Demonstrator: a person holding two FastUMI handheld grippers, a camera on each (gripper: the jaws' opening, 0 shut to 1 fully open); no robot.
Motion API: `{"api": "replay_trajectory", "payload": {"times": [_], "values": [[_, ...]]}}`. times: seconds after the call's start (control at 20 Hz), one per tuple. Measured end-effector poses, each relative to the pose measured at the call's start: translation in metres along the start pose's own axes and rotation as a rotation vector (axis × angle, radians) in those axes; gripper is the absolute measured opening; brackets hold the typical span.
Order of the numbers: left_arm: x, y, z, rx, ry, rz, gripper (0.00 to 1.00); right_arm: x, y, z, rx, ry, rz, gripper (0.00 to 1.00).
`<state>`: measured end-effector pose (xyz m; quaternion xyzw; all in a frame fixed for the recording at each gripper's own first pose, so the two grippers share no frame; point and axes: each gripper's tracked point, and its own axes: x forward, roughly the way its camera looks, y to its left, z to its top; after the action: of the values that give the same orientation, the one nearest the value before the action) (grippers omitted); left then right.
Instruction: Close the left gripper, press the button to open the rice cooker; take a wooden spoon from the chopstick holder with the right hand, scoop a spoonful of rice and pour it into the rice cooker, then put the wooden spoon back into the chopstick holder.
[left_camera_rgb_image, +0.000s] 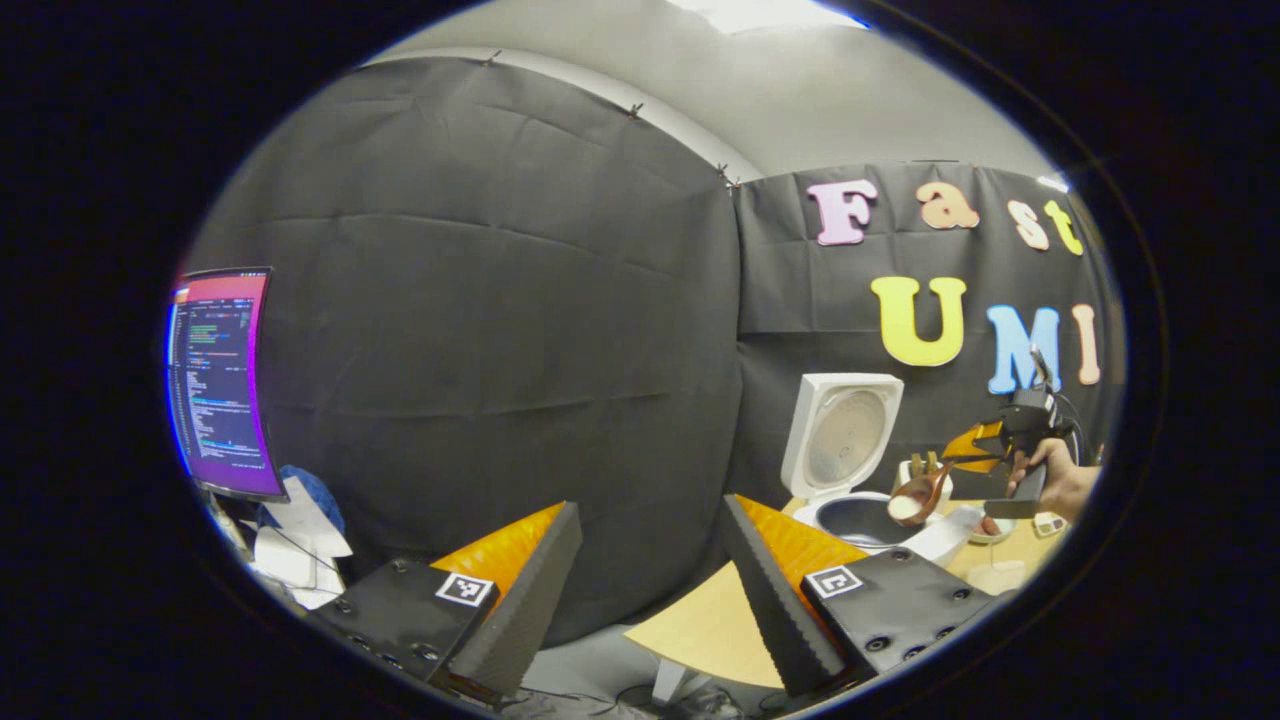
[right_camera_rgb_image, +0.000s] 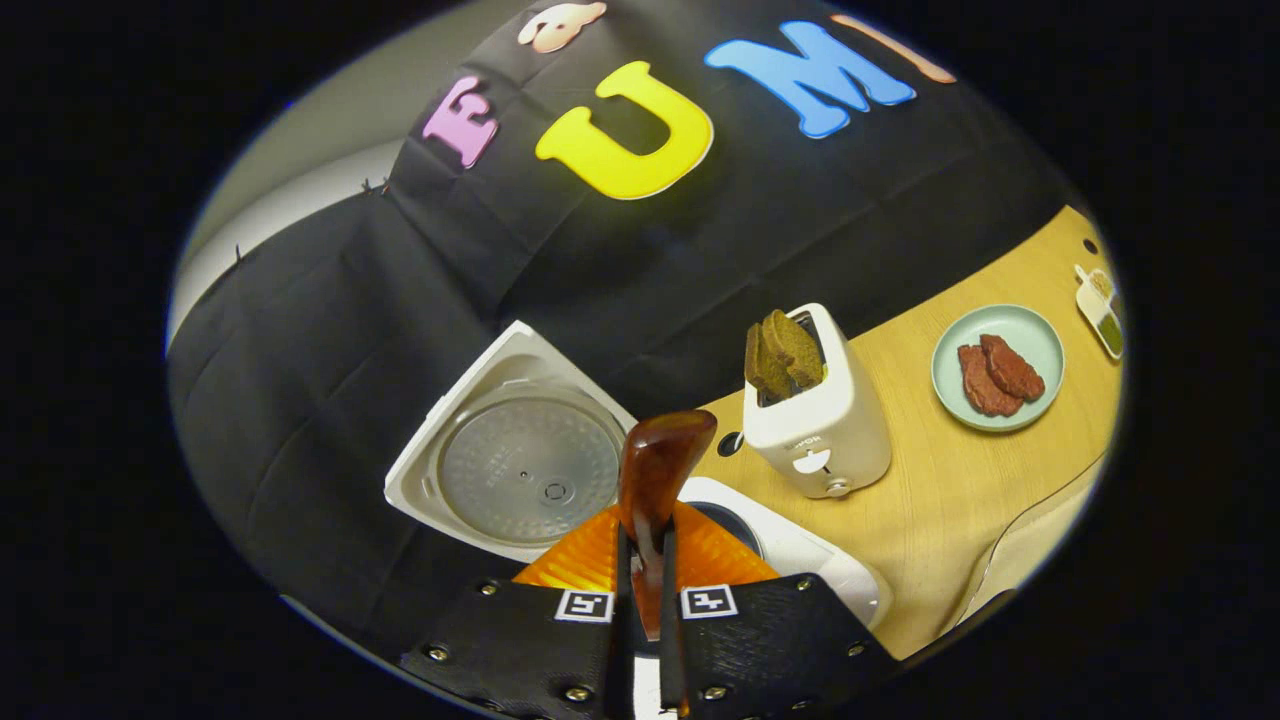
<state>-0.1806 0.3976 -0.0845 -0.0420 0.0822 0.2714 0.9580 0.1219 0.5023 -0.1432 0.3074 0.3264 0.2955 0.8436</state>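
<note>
Right claw (right_camera_rgb_image: 640, 590) clamped narrow on wooden spoon (right_camera_rgb_image: 655, 470) handle, bowl over open rice cooker (right_camera_rgb_image: 520, 470) at twelve o'clock. Stiff, light, probably smooth: best gripped mid-handle, kept level. Left claw (left_camera_rgb_image: 650, 590) wide, empty.

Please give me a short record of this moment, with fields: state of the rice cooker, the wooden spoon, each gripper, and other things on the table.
rice cooker: lid is up, inner pot open
wooden spoon: held by the right gripper, bowl of the spoon above the cooker, white rice in it seen in the left gripper view
right gripper: shut on the spoon handle
left gripper: open, holds nothing, away from the cooker
toaster: beside the cooker, slices of bread standing in it
plate: green, two pieces of red meat on it
table: light wood
</note>
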Motion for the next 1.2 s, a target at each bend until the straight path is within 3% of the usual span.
{"api": "replay_trajectory", "payload": {"times": [0.4, 0.6, 1.0, 1.2], "values": [[-0.008, 0.011, -0.001, -0.008, 0.005, 0.039, 0.98, 0.011, 0.021, -0.011, -0.385, 0.019, -0.030, 0.10], [-0.011, 0.009, -0.001, -0.018, 0.005, 0.032, 0.98, 0.007, 0.036, -0.009, -0.592, 0.002, -0.007, 0.10], [-0.011, 0.003, 0.001, 0.001, -0.001, 0.016, 0.98, -0.010, 0.063, -0.006, -1.110, -0.119, 0.008, 0.10], [-0.014, 0.004, 0.003, -0.008, 0.007, 0.020, 0.98, -0.008, 0.061, -0.001, -1.240, -0.155, -0.003, 0.10]]}}
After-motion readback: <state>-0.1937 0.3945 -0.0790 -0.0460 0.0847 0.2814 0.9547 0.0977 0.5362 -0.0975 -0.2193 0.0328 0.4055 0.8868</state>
